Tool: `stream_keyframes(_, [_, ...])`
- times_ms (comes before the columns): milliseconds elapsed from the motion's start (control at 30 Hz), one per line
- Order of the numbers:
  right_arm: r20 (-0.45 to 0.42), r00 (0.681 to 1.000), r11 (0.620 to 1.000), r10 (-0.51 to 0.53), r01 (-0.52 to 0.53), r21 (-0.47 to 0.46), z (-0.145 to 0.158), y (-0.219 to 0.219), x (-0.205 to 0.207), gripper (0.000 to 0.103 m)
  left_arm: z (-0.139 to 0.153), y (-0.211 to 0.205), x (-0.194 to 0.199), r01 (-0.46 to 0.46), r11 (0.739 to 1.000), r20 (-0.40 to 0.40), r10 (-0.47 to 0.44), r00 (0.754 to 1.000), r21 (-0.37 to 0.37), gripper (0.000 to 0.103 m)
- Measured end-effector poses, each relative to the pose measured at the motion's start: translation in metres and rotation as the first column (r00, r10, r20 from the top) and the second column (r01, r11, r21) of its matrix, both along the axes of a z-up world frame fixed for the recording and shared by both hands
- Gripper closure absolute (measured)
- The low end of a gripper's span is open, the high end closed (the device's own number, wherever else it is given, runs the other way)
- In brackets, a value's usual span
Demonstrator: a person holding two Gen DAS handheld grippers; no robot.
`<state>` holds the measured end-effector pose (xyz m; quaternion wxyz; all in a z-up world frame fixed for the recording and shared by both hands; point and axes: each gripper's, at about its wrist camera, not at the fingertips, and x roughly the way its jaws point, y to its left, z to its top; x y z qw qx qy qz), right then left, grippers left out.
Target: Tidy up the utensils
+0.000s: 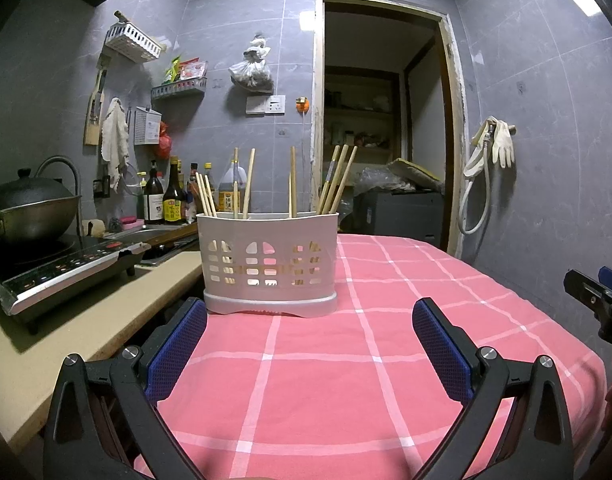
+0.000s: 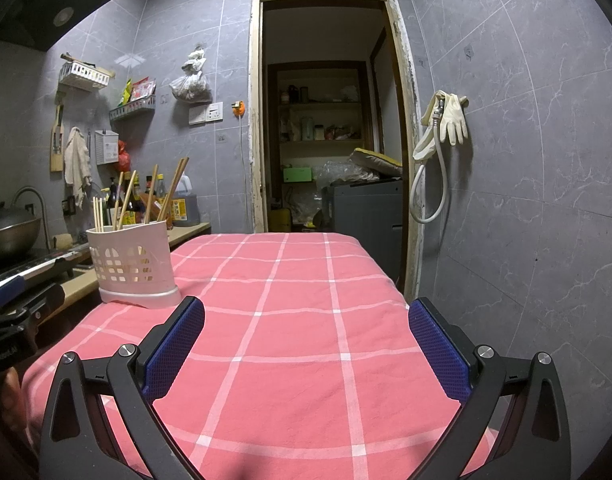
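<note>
Standing ahead of left tongs [image 1: 309,322]: chopstick holder [image 1: 269,262].

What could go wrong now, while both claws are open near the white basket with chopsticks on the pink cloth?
1. The utensil holder stands near the table's left edge, beside the counter gap; a push from the left claw might tip it off.
2. The chopsticks lean loosely in several directions; an open claw reaching in may knock some out.
3. The pink tablecloth could slide or wrinkle if the right claw drags on it, shifting the holder.
</note>
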<state>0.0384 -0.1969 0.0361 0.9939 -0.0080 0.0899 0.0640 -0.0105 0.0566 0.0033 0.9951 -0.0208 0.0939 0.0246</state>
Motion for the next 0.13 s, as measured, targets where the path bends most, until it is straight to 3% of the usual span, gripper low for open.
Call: stream_keyframes(133, [0.0, 1.0, 1.0, 0.001, -0.001, 0.0, -0.0003, -0.0003, -0.0001, 0.0, -0.0002, -0.0003, -0.0005, 0.001, 1.0, 0.0, -0.001, 1.0, 0.001, 0.002])
